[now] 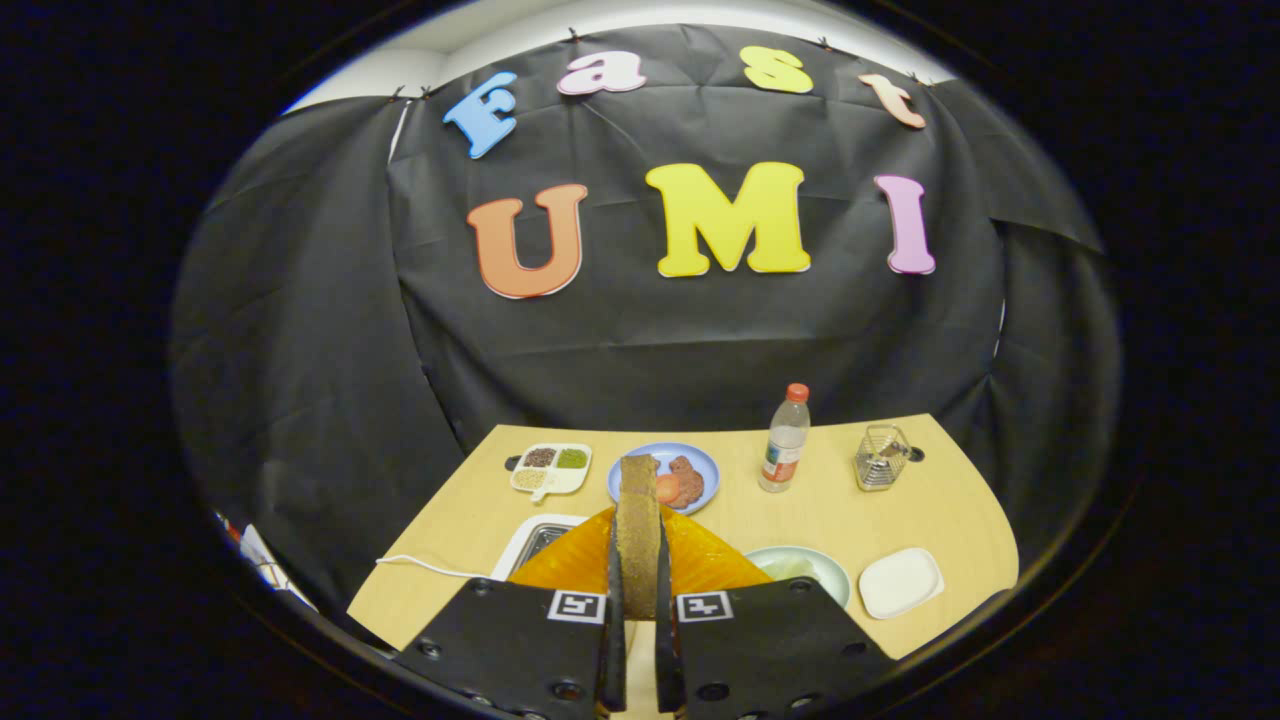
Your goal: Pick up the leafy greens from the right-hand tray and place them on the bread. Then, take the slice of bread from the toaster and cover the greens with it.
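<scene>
Tool (640, 600): your fingers pinch the bread slice (638, 535) upright, lifted above the desk (850, 510), covering step in hand; next, lay it flat over the greens.

Light wooden table (940, 520) before black cloth wall (330, 330).

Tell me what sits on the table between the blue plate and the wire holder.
In the gripper view, a clear plastic bottle with an orange cap stands between the blue plate and the wire holder.
</scene>
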